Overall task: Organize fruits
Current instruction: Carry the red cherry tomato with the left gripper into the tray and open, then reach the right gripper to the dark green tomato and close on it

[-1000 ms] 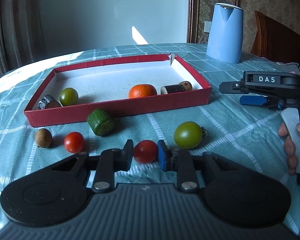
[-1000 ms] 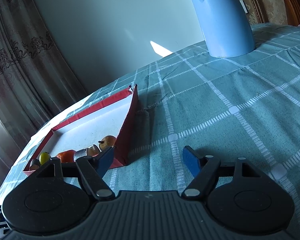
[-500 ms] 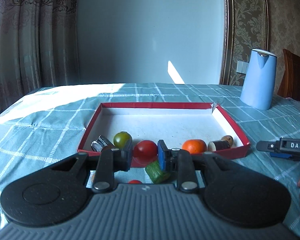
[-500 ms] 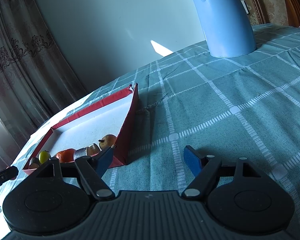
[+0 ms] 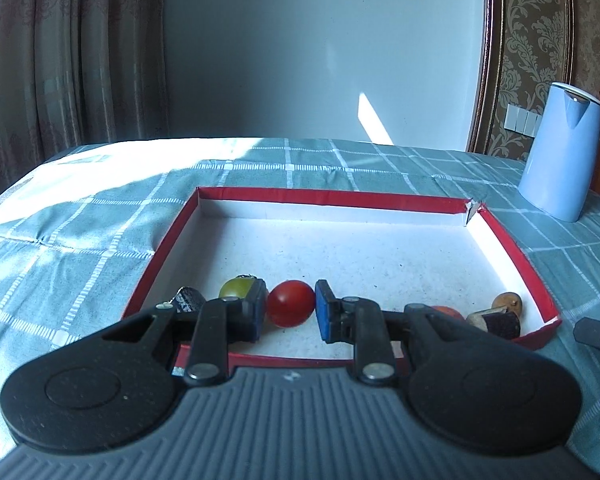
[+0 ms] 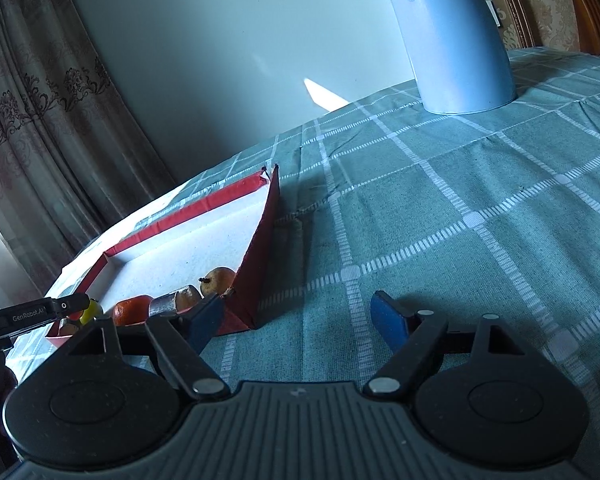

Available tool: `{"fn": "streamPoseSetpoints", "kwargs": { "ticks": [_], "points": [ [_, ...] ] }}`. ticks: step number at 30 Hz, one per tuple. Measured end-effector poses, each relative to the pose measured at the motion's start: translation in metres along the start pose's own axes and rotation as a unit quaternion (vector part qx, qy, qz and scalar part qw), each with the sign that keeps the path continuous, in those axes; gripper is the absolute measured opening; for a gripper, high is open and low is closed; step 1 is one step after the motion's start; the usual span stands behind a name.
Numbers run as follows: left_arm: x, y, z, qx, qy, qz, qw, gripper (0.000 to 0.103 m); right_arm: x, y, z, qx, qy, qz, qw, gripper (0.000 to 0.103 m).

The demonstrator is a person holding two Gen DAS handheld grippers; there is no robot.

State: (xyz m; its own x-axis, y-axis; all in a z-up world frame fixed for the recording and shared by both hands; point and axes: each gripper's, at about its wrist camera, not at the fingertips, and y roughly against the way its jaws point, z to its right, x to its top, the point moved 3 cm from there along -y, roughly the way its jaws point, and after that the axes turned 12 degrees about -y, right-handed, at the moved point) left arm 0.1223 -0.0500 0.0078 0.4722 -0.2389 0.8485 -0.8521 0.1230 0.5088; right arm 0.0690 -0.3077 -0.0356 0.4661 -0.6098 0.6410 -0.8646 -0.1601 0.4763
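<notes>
While the left gripper (image 5: 290, 312) hung over the near edge of the red tray (image 5: 512, 236), its jaws stood parted a little wider than the red tomato (image 5: 291, 308) between them; a thin gap showed on each side, so the pads no longer clamped it. Half a second before, the jaws had been tight on that tomato with the tray still ahead; a second before, the tomato lay between them on the cloth outside the tray. Whether the tomato now rested on the white tray floor or was still just touched by a pad could not be told.

Inside the tray, along its near wall, lay a green tomato (image 5: 238, 287) just left of the red one, a dark stub (image 5: 188, 299) further left, an orange (image 5: 446, 312) partly hidden behind the right finger, and a brown stub (image 5: 498, 322) with a small brown fruit (image 5: 508, 302) in the right corner.

The right gripper (image 6: 298, 318) hovered low over the checked surface (image 6: 460, 208) just outside the tray's right wall, jaws wide apart and empty, placed much as in the earlier frames. A blue kettle (image 6: 456, 40) stood well beyond it. The left gripper's tip showed at the far left of the right view, which it had not a second earlier.
</notes>
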Motion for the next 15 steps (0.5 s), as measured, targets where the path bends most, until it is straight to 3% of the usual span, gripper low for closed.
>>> {"fn": "streamPoseSetpoints", "kwargs": {
  "ticks": [4,8,12,15],
  "points": [
    [-0.003,-0.004,0.007,0.016,-0.019,-0.008,0.9997,0.025,0.0,0.0,0.0,0.0,0.0,0.0,1.0,0.081],
    [-0.004,0.001,0.006,0.021,-0.014,-0.003,0.9997,0.038,0.0,0.0,0.0,0.001,-0.001,0.0,1.0,0.082],
    [-0.006,0.022,0.005,0.031,-0.014,0.013,0.9993,0.076,-0.001,0.0,0.0,0.004,-0.003,0.0,1.0,0.082],
    [-0.012,0.045,0.0,0.039,-0.016,0.025,0.9988,0.084,0.0,0.001,0.001,0.005,-0.005,0.0,1.0,0.082]
  ]
}}
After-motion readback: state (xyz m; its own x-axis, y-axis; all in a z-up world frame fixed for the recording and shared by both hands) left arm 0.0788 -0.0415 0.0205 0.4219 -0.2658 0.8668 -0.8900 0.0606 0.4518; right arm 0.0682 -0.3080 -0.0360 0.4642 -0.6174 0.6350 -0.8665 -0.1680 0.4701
